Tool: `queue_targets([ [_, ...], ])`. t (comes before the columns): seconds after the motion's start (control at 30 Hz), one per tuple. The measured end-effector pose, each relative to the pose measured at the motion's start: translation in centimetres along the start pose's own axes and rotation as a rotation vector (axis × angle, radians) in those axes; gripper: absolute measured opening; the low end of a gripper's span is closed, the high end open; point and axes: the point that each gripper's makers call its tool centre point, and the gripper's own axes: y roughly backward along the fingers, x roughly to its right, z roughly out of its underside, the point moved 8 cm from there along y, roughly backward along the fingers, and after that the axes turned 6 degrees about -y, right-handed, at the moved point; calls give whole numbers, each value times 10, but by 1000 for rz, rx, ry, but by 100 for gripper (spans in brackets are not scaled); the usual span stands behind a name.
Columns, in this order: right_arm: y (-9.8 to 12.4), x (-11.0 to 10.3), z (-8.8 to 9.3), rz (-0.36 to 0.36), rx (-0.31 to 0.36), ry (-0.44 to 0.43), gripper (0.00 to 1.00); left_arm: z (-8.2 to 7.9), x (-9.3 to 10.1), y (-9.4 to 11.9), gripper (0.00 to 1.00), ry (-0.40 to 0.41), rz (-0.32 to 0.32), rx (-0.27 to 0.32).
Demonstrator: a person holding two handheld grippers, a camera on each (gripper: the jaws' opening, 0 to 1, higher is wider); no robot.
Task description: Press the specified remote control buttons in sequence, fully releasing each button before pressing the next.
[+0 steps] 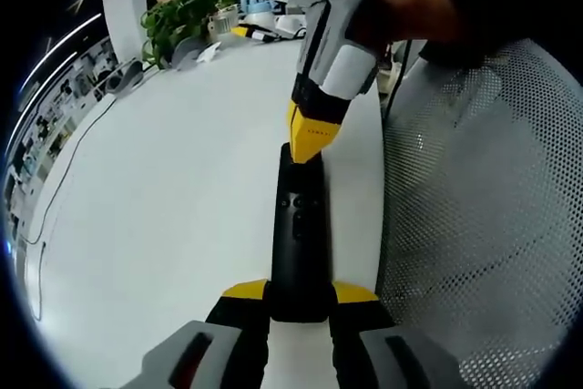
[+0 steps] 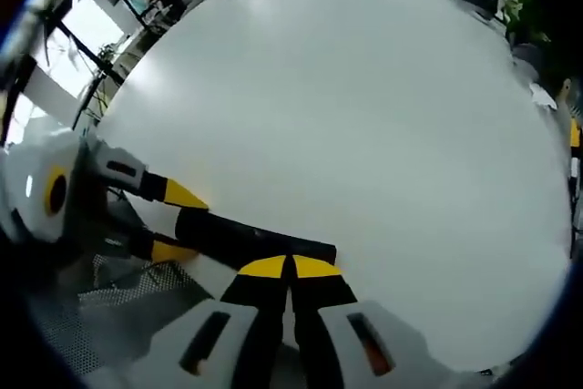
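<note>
Two grippers work one black remote (image 1: 298, 243) lying on the white table (image 1: 164, 207) near its edge, beside a mesh chair (image 1: 483, 225). Left gripper (image 1: 300, 291): jaws clamped on the remote's near end, so that end is hidden. Right gripper (image 1: 307, 145): jaws together, yellow tips down on the remote's far end; can't tell which button, if any, sits under them. Button marks too small to read. Right gripper view: right gripper (image 2: 291, 267) tips cover part of the remote (image 2: 246, 236), w/ left gripper (image 2: 168, 222) at its other end. Plant (image 1: 178, 15) & clutter at table's far end, blurry.
</note>
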Motion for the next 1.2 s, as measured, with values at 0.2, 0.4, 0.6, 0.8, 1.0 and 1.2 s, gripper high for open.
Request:
queue_targets([
  [0.2,-2,-3,0,-2,-4,15,0,0,0,0,25,3,0,3],
  [0.4,-4,-3,3,15,-27,20,0,0,1,0,25,13,-3,5],
  [0.6,-7,-7,5,-16,-42,14,0,0,1,0,25,18,-3,7],
  [0.8,-6,-8,3,-1,-33,36,0,1,1,1,25,22,-3,11],
  [1.0,-8,-9,3,15,-33,24,0,1,1,0,25,24,-2,12],
  [1.2,-7,-10,3,31,-35,59,0,1,0,0,25,30,-4,17],
])
